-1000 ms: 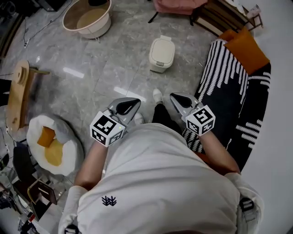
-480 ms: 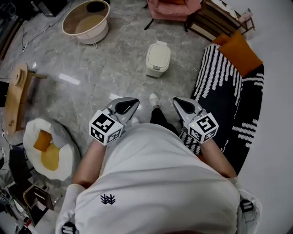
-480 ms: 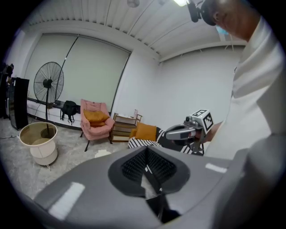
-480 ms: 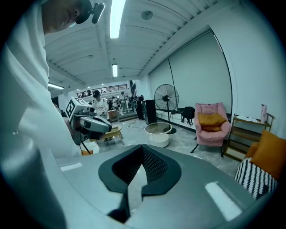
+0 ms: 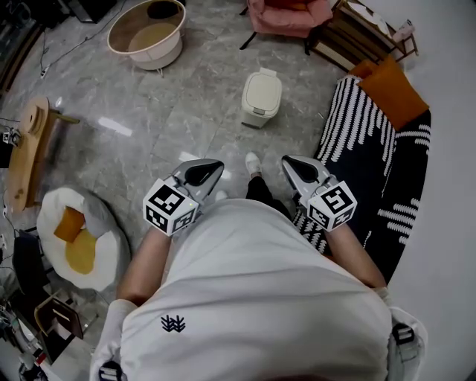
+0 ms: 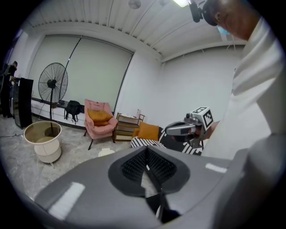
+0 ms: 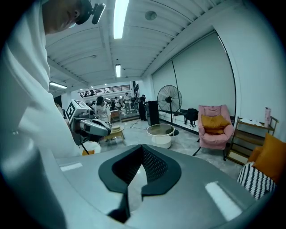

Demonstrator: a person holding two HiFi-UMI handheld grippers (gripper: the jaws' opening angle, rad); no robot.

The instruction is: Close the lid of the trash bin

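The cream trash bin stands on the grey marble floor ahead of the person's feet, and its lid looks down flat. It also shows small and far off as the bin in the left gripper view. My left gripper and right gripper are held side by side at chest height, well short of the bin. In each gripper's own view the left gripper and right gripper have jaws pressed together with nothing between them.
A round tub stands far left and a pink armchair beyond the bin. A black-and-white striped seat with an orange cushion lies right. A wooden stool and a white-and-yellow floor cushion are left.
The head view has shifted a little, so the bin sits slightly lower in the picture. Both grippers stay shut and almost where they were in front of the chest.
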